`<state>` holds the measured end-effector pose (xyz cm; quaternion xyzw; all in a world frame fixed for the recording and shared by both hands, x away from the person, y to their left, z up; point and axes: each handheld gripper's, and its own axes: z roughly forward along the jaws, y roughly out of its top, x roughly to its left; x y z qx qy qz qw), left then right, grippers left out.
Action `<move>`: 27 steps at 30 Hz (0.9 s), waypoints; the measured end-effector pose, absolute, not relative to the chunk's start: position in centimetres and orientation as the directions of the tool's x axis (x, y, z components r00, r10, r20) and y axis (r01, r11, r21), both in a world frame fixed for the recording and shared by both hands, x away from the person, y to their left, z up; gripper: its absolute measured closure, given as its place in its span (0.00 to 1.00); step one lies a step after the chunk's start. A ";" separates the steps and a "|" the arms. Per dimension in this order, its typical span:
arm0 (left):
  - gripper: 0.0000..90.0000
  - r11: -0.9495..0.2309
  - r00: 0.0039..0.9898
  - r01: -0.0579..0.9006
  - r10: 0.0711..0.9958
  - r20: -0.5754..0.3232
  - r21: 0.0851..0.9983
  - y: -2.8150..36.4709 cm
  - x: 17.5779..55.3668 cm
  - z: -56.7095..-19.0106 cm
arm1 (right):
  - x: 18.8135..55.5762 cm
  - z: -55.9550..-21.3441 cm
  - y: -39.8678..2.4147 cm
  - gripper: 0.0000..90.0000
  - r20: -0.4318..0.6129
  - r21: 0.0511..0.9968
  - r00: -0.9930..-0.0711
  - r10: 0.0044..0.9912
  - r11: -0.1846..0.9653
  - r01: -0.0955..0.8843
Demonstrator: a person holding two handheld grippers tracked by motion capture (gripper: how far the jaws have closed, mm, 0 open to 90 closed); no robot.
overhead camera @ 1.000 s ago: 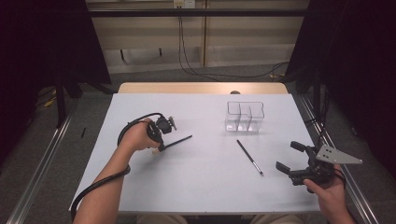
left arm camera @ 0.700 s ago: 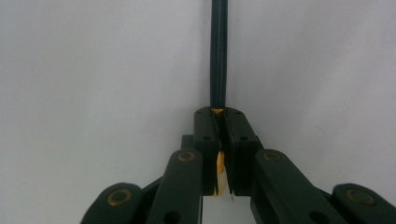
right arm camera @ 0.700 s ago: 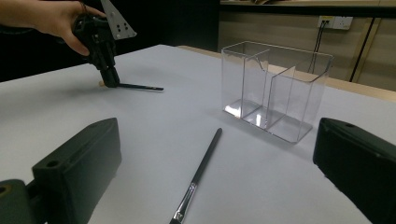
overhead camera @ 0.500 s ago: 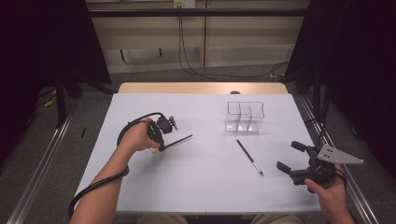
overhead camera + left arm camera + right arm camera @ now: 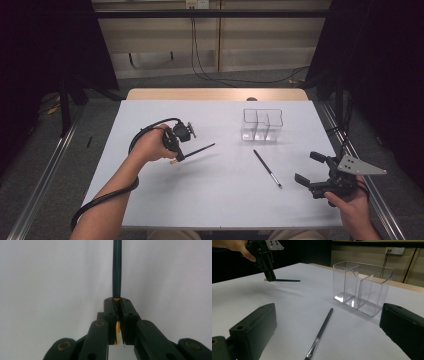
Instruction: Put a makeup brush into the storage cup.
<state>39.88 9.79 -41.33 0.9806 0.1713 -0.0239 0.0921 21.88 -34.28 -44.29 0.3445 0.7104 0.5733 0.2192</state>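
The left gripper point(image 5: 117, 302) has its jaws closed on a dark brush point(image 5: 116, 267). The grip sits near one end of the handle, where a yellow tip shows between the pads. The rest of the brush projects straight out from the jaws. In the high view, the left gripper point(image 5: 178, 156) holds this brush point(image 5: 197, 150) roughly level just above the table point(image 5: 165, 210), with the free end pointing toward the organizer point(image 5: 262, 125). The right gripper view shows the brush clear of the surface, casting a shadow below it.

The right gripper point(image 5: 311, 170) has its jaws wide apart with nothing between them. It hovers at the near right corner of the table.

A second brush point(image 5: 267, 168) lies flat on the table between the two grippers, just in front of the organizer. Its metal ferrule end points toward the person.

The organizer is clear, stands upright and has several compartments. All visible compartments are empty.

Progress assessment: one brush is picked up but not yet placed. Remaining steps, as judged: carry it to the organizer, stand it in a compartment, then handle the second brush.
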 end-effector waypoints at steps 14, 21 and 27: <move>0.94 -0.941 0.965 0.259 0.244 -0.092 0.218 7.1 38.2 -40.6 | 21.9 -44.3 -34.1 0.01 0.083 0.965 -0.671 0.737 0.109 0.239; 0.94 -0.948 0.975 0.219 0.201 -0.097 0.232 5.9 37.6 -40.2 | 21.9 -44.3 -34.1 0.01 0.081 0.964 -0.674 0.735 0.113 0.239; 0.94 -0.957 0.982 0.180 0.161 -0.099 0.230 5.0 37.0 -39.9 | 21.9 -44.4 -34.0 0.01 0.083 0.964 -0.676 0.732 0.113 0.242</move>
